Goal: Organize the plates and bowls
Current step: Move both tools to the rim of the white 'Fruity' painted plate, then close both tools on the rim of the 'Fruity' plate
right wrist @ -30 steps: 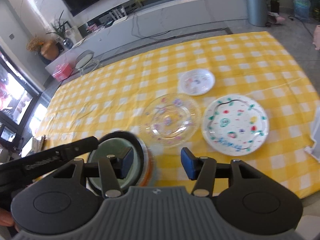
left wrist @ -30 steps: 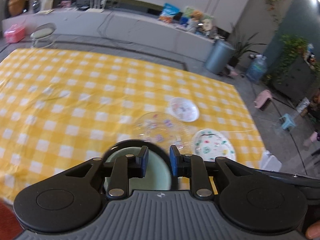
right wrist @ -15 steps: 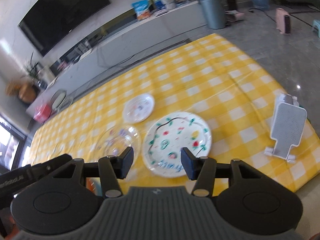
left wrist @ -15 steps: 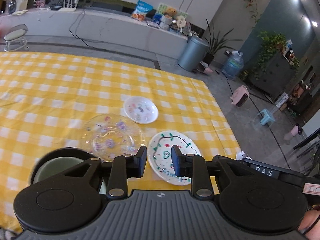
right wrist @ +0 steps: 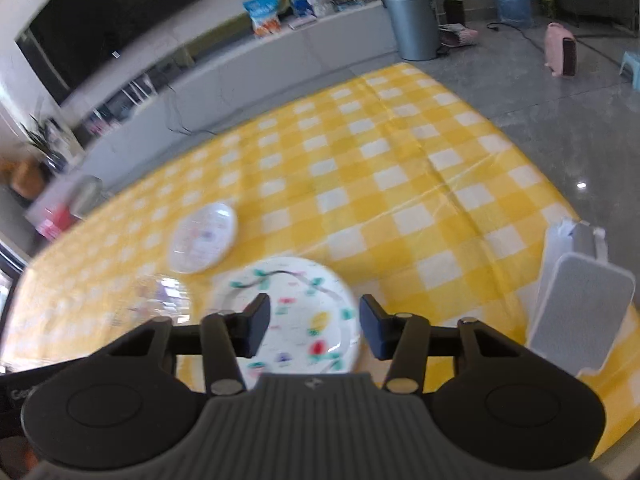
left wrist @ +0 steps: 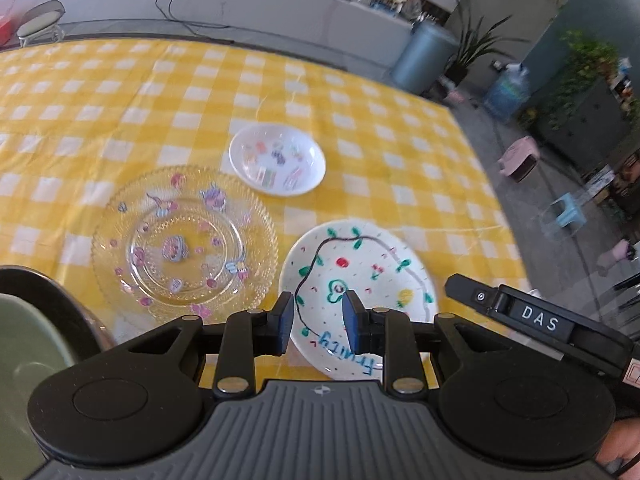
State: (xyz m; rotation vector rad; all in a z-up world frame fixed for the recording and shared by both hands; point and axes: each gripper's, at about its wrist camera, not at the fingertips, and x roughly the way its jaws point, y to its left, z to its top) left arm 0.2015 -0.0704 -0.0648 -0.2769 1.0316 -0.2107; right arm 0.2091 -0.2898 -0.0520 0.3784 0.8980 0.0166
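A white plate with painted fruit point(left wrist: 360, 276) point(right wrist: 296, 312) lies near the table's front edge. My left gripper point(left wrist: 316, 322) hovers over its near side, open, nothing between its fingers. My right gripper point(right wrist: 314, 328) hangs above the same plate; its jaws are closing and the pads touch nothing. To the left lies a clear glass plate with pink and purple decals point(left wrist: 184, 240) point(right wrist: 164, 296). Behind sits a small white dish point(left wrist: 277, 159) point(right wrist: 203, 238). A dark bowl with a pale green inside point(left wrist: 36, 332) is at the left wrist view's left edge.
A yellow-and-white checked cloth point(left wrist: 120, 100) point(right wrist: 400, 184) covers the table. A white and grey stand point(right wrist: 580, 300) sits at the table's right front corner. The right gripper's black body point(left wrist: 536, 320) reaches in beside my left one. Beyond the table are a grey bin point(right wrist: 412, 20) and a low counter.
Both grippers have swung right from the dark bowl and sunk toward the painted plate, which now lies under their fingers. The right jaws look slightly narrower.
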